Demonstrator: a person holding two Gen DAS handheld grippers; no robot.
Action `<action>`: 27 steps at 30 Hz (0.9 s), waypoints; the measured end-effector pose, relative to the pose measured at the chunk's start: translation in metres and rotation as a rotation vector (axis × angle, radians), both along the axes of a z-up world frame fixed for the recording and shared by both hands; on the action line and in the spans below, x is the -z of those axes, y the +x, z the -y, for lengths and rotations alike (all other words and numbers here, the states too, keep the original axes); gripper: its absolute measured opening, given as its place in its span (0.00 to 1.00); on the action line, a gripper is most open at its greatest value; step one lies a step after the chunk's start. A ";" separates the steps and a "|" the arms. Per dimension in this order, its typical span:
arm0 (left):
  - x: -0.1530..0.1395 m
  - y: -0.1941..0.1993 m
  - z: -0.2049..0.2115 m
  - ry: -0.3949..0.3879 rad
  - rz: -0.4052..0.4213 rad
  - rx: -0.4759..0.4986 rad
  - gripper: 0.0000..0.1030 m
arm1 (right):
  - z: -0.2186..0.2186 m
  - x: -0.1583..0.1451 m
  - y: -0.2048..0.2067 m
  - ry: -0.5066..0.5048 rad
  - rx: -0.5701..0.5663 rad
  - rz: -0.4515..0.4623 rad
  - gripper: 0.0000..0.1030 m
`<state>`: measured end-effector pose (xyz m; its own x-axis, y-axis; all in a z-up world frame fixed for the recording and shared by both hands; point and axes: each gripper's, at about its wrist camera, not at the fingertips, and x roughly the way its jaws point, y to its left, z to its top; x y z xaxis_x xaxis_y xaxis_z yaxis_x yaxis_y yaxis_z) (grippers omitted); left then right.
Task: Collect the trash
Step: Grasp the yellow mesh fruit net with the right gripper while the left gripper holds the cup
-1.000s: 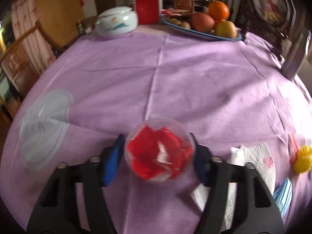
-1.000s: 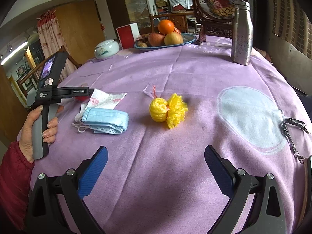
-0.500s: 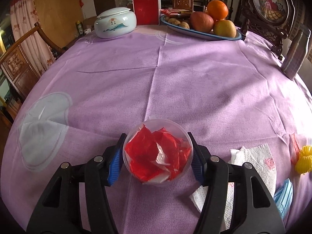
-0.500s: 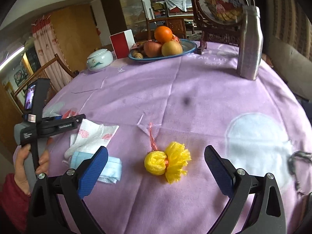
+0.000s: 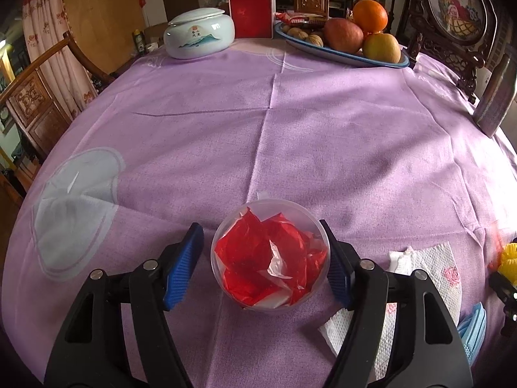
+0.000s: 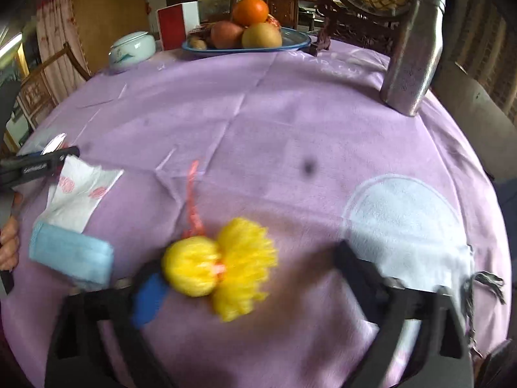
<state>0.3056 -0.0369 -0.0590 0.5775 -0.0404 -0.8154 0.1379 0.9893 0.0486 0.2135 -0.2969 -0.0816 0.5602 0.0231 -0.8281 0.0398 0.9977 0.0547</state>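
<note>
In the left wrist view, the left gripper (image 5: 263,258) stands with its fingers (image 5: 182,263) spread apart around a clear plastic cup (image 5: 270,258) stuffed with red wrapper scraps (image 5: 258,252). The cup sits on the purple-clothed surface (image 5: 290,135) between the two blue pads: the pad at 3 o'clock is touching or just beside the cup's rim, while the pad at 9 o'clock stands off with a visible gap. Just past the 3 o'clock finger lies a white paper napkin (image 5: 426,268) with pink flowers, and at 4 o'clock the edge of a blue face mask (image 5: 475,329) shows.

In the right wrist view, which is blurred by motion, the right gripper (image 6: 242,284) has its fingers (image 6: 148,297) wide apart. A yellow pompom (image 6: 219,265) lies on the surface between them, close against the blue pad at 9 o'clock and well apart from the dark finger at 3 o'clock; whether pad and pompom touch cannot be told. A thin pink string (image 6: 192,200) runs from it toward 12 o'clock. At 9 o'clock lie the face mask (image 6: 71,255) and, just beyond and touching it, the napkin (image 6: 80,194).

Farther off at 12 o'clock stand a fruit plate (image 6: 290,43), a white lidded jar (image 6: 132,48) and a red box (image 6: 171,24); a steel bottle (image 6: 413,51) stands at 2 o'clock.
</note>
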 end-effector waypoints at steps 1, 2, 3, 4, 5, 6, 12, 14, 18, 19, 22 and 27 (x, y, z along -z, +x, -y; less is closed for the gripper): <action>0.000 0.000 0.000 0.002 0.001 0.000 0.68 | 0.000 0.000 0.000 0.000 -0.005 0.002 0.96; 0.000 0.000 0.000 0.005 0.002 -0.001 0.69 | -0.001 -0.001 -0.001 -0.001 -0.005 0.003 0.96; 0.000 0.000 0.000 0.006 0.002 -0.003 0.70 | 0.000 -0.002 -0.001 -0.001 -0.005 0.002 0.96; 0.001 0.000 -0.001 0.005 0.002 -0.008 0.71 | 0.000 -0.002 -0.002 -0.001 -0.004 0.002 0.96; 0.001 0.001 -0.001 0.003 0.001 -0.011 0.72 | 0.000 -0.002 -0.003 -0.001 -0.004 0.002 0.96; 0.001 0.001 -0.002 0.002 0.000 -0.013 0.73 | 0.000 -0.001 -0.003 0.000 -0.004 0.001 0.96; 0.002 0.001 -0.003 0.003 0.002 -0.023 0.75 | 0.001 0.000 0.001 0.003 -0.017 -0.002 0.96; 0.002 0.002 -0.004 0.004 0.001 -0.032 0.79 | 0.001 0.000 -0.001 0.001 -0.012 0.002 0.95; 0.003 0.003 -0.005 0.000 -0.002 -0.036 0.80 | -0.003 -0.005 -0.004 -0.004 -0.031 0.036 0.64; 0.003 0.003 -0.005 -0.001 -0.003 -0.034 0.80 | -0.006 -0.006 -0.005 -0.003 -0.047 0.046 0.60; 0.002 0.003 -0.006 -0.008 -0.006 -0.026 0.78 | -0.008 -0.009 -0.006 -0.004 -0.060 0.051 0.51; -0.005 -0.005 0.004 -0.036 0.020 0.064 0.55 | -0.003 -0.013 -0.009 0.027 -0.049 0.075 0.44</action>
<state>0.3010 -0.0407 -0.0541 0.5891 -0.1069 -0.8009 0.2003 0.9796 0.0166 0.2048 -0.2938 -0.0682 0.6179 0.0736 -0.7828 -0.0145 0.9965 0.0823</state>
